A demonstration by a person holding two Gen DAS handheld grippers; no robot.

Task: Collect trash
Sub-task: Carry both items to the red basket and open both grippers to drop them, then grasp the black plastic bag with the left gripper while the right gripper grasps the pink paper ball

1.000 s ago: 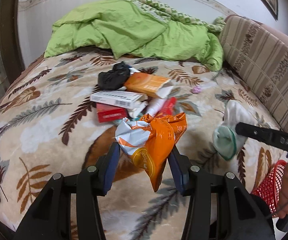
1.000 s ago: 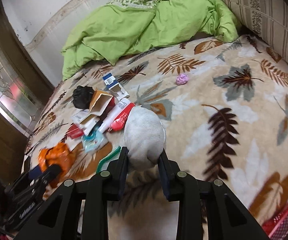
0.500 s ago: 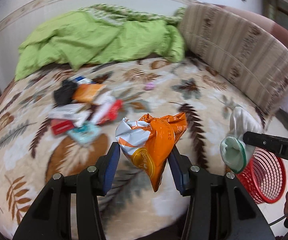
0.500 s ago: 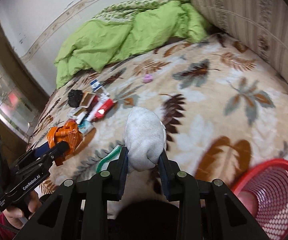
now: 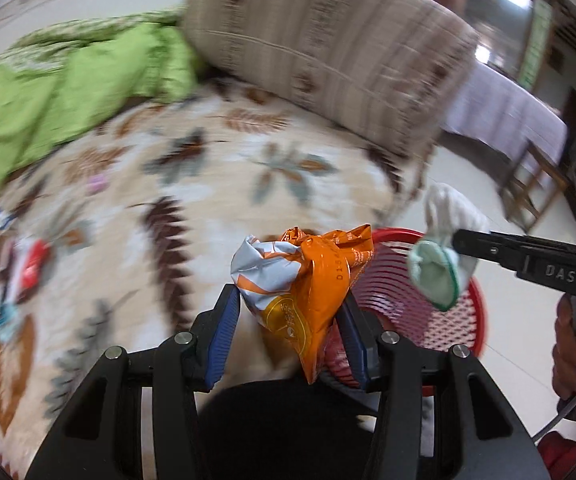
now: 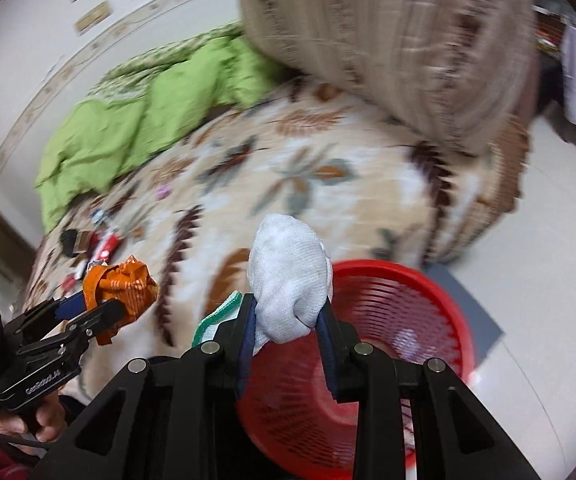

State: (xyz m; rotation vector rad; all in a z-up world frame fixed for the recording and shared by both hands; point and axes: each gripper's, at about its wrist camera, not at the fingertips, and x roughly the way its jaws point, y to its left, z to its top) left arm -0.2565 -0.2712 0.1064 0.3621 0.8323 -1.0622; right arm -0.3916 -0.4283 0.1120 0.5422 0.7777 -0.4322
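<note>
Right wrist view shows the right gripper point(image 6: 286, 320) squeezing a white sock point(image 6: 288, 280) over the red basket point(image 6: 440, 292). Left gripper point(image 5: 288, 328) squeezes an orange bag point(image 5: 312, 280) near it. Nothing is dropped in yet. More trash point(image 6: 96, 248) waits on the bed point(image 6: 328, 208).

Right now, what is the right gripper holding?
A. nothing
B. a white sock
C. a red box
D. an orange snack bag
B: the right gripper is shut on the white sock, above the red basket; the orange bag is in the left gripper.
</note>
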